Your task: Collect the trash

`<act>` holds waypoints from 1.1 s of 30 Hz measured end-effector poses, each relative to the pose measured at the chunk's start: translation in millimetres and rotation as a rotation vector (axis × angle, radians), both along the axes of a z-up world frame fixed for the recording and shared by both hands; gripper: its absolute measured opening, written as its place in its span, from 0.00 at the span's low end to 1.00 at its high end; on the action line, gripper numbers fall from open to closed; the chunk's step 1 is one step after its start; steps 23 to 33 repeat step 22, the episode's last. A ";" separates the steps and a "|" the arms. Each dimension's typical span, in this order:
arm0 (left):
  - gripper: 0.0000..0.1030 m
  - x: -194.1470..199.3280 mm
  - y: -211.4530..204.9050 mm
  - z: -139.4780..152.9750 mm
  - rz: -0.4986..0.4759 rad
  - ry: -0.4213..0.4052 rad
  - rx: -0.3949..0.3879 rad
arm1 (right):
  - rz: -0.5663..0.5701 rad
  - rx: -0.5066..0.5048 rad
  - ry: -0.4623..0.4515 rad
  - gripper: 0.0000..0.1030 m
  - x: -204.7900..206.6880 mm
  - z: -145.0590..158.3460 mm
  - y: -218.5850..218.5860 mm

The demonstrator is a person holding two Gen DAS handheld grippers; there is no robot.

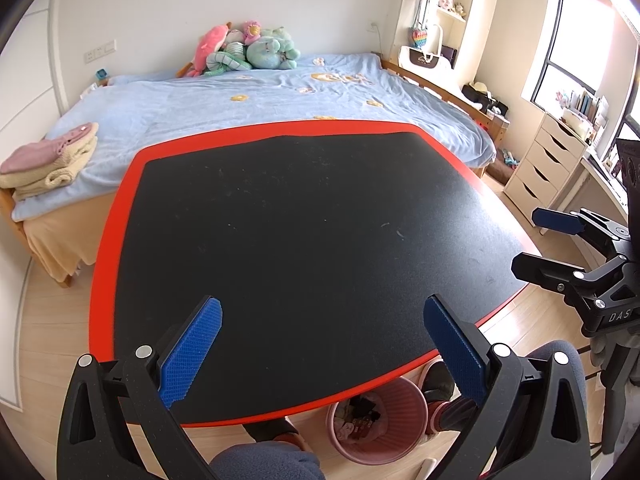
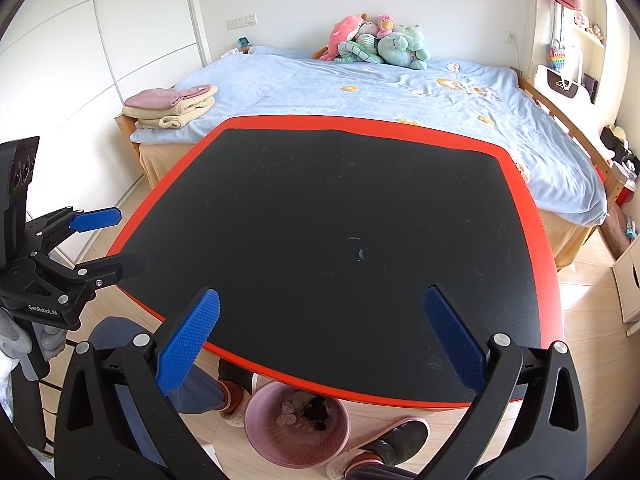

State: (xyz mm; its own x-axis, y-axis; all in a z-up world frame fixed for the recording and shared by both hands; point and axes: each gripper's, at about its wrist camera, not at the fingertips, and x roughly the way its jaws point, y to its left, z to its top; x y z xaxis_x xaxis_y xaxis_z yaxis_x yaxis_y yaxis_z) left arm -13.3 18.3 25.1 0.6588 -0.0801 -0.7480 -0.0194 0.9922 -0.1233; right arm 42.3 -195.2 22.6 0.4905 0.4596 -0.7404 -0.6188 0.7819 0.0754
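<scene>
A pink waste bin [image 1: 376, 424] stands on the floor under the near edge of the table; it also shows in the right wrist view [image 2: 298, 424]. Crumpled trash [image 2: 304, 410] lies inside it. The table [image 1: 108, 240] has a black mat and a red border, seen too in the right wrist view [image 2: 532, 216], and no trash shows on it. My left gripper [image 1: 322, 312] is open and empty over the near edge. My right gripper [image 2: 322, 302] is open and empty likewise. Each gripper shows in the other's view, the right [image 1: 532, 240] and the left [image 2: 128, 238].
A bed with a blue cover [image 1: 248, 100] lies beyond the table, with plush toys [image 1: 248, 48] and folded towels [image 1: 52, 160]. White drawers [image 1: 548, 160] stand at the right. The person's knees [image 1: 264, 460] and slippered feet [image 2: 236, 404] flank the bin.
</scene>
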 end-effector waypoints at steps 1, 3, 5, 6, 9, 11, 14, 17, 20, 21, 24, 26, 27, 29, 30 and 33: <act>0.94 0.0 0.1 -0.5 0.000 0.000 0.000 | 0.000 -0.001 0.000 0.97 -0.4 -0.4 -0.1; 0.94 0.3 -0.3 -0.5 0.000 0.000 0.001 | -0.001 0.000 0.002 0.97 -0.7 -0.9 0.2; 0.94 0.4 -0.4 -0.3 0.000 0.001 0.000 | 0.000 -0.002 0.002 0.97 -0.4 -1.1 0.9; 0.94 -0.1 0.2 -0.4 0.000 0.001 -0.001 | 0.000 -0.003 0.003 0.97 -0.8 -2.0 0.9; 0.94 -0.2 0.2 -2.2 -0.002 0.003 0.000 | 0.000 -0.004 0.003 0.97 -0.9 -2.7 1.2; 0.94 0.4 -0.3 -2.8 -0.002 0.004 0.001 | 0.000 -0.005 0.004 0.97 -1.1 -3.0 1.2; 0.94 0.0 0.2 -3.3 -0.001 0.005 -0.002 | 0.000 -0.007 0.006 0.97 -1.5 -5.0 2.6; 0.94 3.2 0.6 -6.2 0.000 0.008 -0.002 | 0.000 -0.009 0.007 0.97 -2.5 -5.3 3.9; 0.94 7.3 6.3 -9.9 0.009 0.017 -0.023 | -0.001 -0.013 0.009 0.97 1.2 -8.0 4.1; 0.94 8.2 8.6 -10.9 0.011 0.017 -0.027 | -0.004 -0.016 0.008 0.97 2.6 -9.2 3.7; 0.94 11.2 11.0 -11.8 0.015 0.019 -0.026 | -0.007 -0.019 0.005 0.97 4.6 -11.1 2.4; 0.94 11.2 11.0 -11.8 0.015 0.019 -0.026 | -0.007 -0.019 0.005 0.97 4.6 -11.1 2.4; 0.94 11.2 11.0 -11.8 0.015 0.019 -0.026 | -0.007 -0.019 0.005 0.97 4.6 -11.1 2.4; 0.94 11.2 11.0 -11.8 0.015 0.019 -0.026 | -0.007 -0.019 0.005 0.97 4.6 -11.1 2.4; 0.94 11.2 11.0 -11.8 0.015 0.019 -0.026 | -0.007 -0.019 0.005 0.97 4.6 -11.1 2.4; 0.94 11.2 11.0 -11.8 0.015 0.019 -0.026 | -0.007 -0.019 0.005 0.97 4.6 -11.1 2.4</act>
